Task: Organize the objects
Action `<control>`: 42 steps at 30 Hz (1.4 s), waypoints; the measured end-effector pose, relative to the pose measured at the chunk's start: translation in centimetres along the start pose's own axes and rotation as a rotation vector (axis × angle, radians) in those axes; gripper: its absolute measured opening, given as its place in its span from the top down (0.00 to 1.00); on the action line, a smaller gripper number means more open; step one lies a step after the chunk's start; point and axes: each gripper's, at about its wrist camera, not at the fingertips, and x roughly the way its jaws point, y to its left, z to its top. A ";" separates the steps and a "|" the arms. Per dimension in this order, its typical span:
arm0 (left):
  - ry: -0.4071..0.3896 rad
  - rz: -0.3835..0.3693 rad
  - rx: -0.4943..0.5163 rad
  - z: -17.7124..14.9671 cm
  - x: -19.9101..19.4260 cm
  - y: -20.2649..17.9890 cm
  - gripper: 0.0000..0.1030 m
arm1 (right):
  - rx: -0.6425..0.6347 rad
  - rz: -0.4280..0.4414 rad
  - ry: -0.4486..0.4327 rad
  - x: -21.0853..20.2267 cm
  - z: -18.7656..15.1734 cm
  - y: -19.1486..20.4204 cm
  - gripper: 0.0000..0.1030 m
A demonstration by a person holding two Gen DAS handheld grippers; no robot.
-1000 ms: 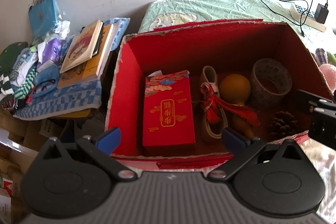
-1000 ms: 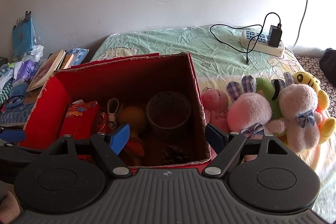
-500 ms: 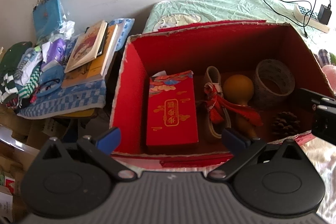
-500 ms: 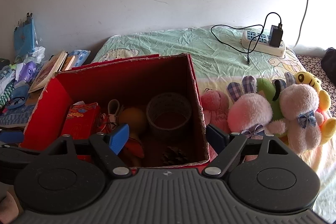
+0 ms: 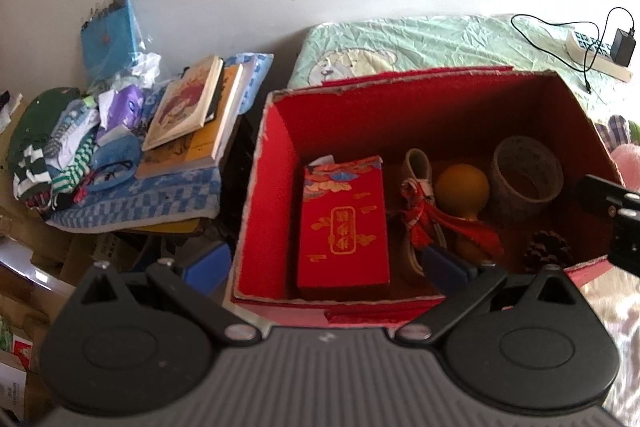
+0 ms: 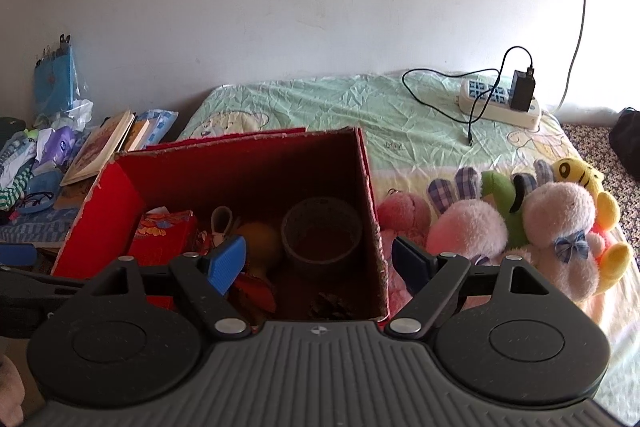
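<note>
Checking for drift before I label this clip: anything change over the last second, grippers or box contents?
Little. The left wrist view slides slightly: the red box and books sit a bit further right and lower in frame. Left gripper and right gripper remain open and empty. The red packet, gourd, tape roll, pine cone and plush toys stayed put.

No legible text: red packet box [image 5: 343, 223] carries gold characters in a frame, too blurred to read; book covers [image 5: 184, 103] unreadable.
</note>
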 end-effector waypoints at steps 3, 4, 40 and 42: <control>-0.005 0.006 -0.002 0.1 -0.2 0.1 0.01 | 0.005 -0.001 -0.005 -0.2 0.1 -0.2 0.20; -0.005 0.007 -0.002 0.0 -0.2 0.1 0.01 | 0.007 -0.001 -0.005 -0.2 0.0 -0.3 0.20; 0.005 0.039 -0.031 -1.6 -1.8 -1.5 0.01 | -0.021 0.045 -0.002 -1.7 -1.0 -1.5 0.20; 0.008 0.043 -0.037 -1.7 -1.9 -1.6 0.01 | -0.026 0.050 -0.001 -1.7 -1.1 -1.7 0.20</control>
